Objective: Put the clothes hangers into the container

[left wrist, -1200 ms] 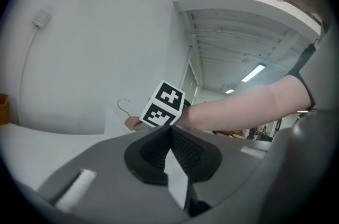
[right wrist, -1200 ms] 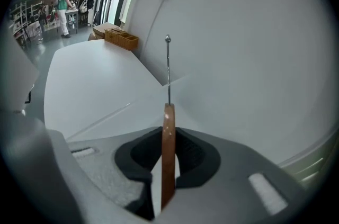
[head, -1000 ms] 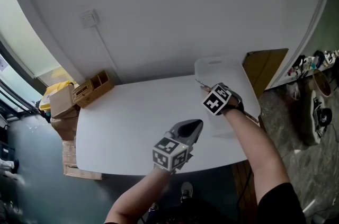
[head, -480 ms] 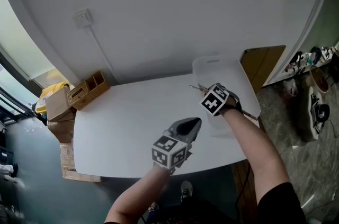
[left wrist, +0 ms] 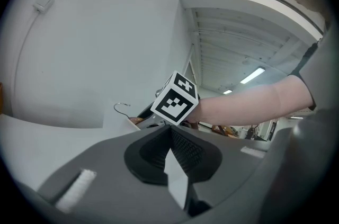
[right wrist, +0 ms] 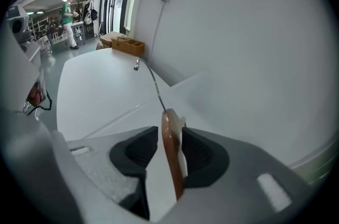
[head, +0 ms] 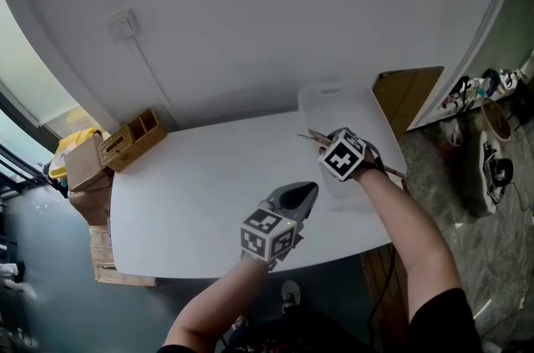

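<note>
"At the right end of the white table (head: pixel 192 193), where is the brown wooden clothes hanger (right wrist: pixel 172 164)?"

"Between the 2 jaws of the right gripper (right wrist: pixel 169 129), over the translucent white plastic container (head: pixel 334 105). Those jaws have just been opening, and a gap shows on 1 side."

"And the left gripper (left wrist: pixel 170 130)?"

"Jaws together, nothing in them."

The left gripper (left wrist: pixel 170 130) and right gripper (right wrist: pixel 169 138) each have a grey moulded body, dark ribbed pads (right wrist: pixel 200 153) and a cube (head: pixel 344 156) bearing black-and-white square markers. The right arm wears a short black sleeve (head: pixel 435 318).
</note>
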`<state>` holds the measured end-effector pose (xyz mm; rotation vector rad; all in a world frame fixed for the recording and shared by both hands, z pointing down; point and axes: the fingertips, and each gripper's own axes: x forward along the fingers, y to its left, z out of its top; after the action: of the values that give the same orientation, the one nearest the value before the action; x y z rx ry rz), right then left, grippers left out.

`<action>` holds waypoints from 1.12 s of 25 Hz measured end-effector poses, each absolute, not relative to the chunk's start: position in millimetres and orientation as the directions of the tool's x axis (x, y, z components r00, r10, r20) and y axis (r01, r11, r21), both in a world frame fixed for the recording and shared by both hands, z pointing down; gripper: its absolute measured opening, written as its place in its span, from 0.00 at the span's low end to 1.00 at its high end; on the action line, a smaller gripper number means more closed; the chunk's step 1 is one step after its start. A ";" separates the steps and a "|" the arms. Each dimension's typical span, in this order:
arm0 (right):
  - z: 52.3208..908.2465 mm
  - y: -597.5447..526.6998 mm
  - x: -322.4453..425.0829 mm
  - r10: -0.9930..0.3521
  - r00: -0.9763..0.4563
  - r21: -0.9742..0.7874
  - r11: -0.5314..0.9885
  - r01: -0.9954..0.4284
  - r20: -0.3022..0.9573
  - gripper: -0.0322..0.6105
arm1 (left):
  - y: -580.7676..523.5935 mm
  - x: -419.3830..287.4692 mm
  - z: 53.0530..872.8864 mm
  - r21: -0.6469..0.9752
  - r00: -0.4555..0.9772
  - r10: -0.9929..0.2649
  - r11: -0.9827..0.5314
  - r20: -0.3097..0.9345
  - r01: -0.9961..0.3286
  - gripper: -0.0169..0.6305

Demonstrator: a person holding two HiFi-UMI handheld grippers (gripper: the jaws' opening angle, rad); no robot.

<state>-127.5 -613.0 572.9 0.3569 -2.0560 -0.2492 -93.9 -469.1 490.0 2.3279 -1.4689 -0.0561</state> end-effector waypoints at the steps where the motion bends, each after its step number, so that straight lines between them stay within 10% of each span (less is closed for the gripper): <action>1: 571.5 -610.7 -126.5 -0.348 -0.462 0.320 0.937 -0.141 0.816 0.27 | -468.5 -93.3 489.4 0.342 0.453 -0.876 -0.379 0.168 -0.860 0.03; 28: 450.3 -406.5 -67.5 -0.476 -0.790 0.052 0.867 -0.496 0.387 0.05 | -325.1 -114.3 456.7 0.314 0.469 -0.874 -0.413 0.128 -0.855 0.03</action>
<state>-67.5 -406.5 450.3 0.7194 -2.6471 0.0726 -114.3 -325.1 456.7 2.3867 -1.4625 -0.0794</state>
